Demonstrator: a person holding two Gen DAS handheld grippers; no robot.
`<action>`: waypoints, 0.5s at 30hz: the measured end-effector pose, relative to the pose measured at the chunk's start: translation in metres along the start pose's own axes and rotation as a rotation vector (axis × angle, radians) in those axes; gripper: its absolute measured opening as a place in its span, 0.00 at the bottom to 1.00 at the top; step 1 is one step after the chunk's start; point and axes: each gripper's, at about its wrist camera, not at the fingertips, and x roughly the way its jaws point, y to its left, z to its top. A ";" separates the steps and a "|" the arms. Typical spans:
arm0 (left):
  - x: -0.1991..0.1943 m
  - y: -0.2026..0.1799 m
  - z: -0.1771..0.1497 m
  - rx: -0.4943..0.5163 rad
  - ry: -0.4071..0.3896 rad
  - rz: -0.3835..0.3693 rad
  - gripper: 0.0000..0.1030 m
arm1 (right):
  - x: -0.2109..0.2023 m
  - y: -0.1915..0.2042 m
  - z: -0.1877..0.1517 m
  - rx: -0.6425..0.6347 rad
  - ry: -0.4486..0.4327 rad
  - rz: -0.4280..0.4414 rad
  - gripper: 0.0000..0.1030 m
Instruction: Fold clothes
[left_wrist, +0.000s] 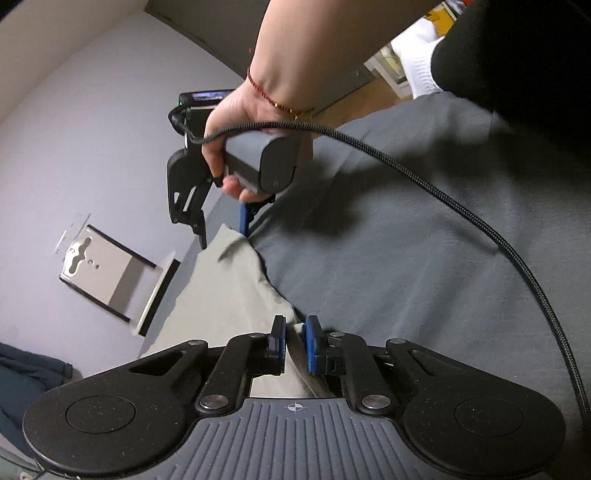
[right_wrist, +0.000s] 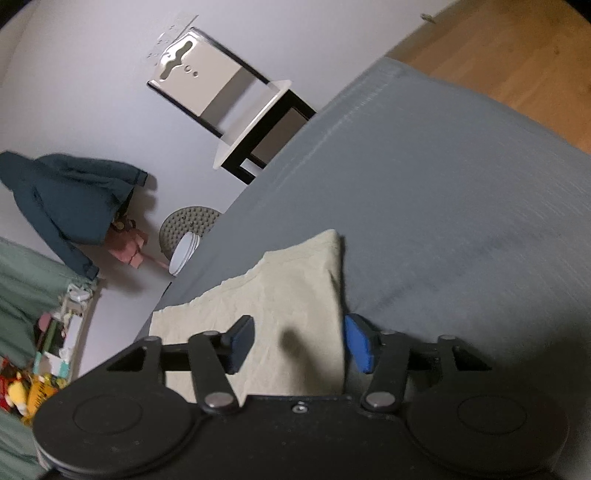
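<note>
Left tongs (left_wrist: 294, 343) pinched on beige garment (left_wrist: 229, 295) edge at bottom centre, right tongs (right_wrist: 299, 341) agape, empty, straddling its border; uneven pull risks skewing fold.

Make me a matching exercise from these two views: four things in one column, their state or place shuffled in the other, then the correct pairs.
Things:
1. left hand-held gripper
2. right hand-held gripper
3. beige garment
4. dark blue jacket

States or places:
A. hangs against the pale wall
B. jaws wide apart over the cloth
C. lies on the grey bed sheet
D. pads pinched on a cloth edge

Pairs: 1-D, 2-B, 3-C, 4-A
</note>
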 end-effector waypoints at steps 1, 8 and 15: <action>-0.002 -0.001 -0.001 -0.011 0.001 -0.005 0.11 | 0.001 0.001 0.000 -0.014 -0.004 -0.004 0.54; -0.001 0.002 -0.006 -0.065 -0.011 -0.011 0.11 | -0.002 -0.013 0.003 0.083 -0.031 0.046 0.55; -0.005 0.017 -0.018 -0.199 -0.010 -0.092 0.10 | -0.004 -0.020 0.006 0.084 -0.016 0.045 0.33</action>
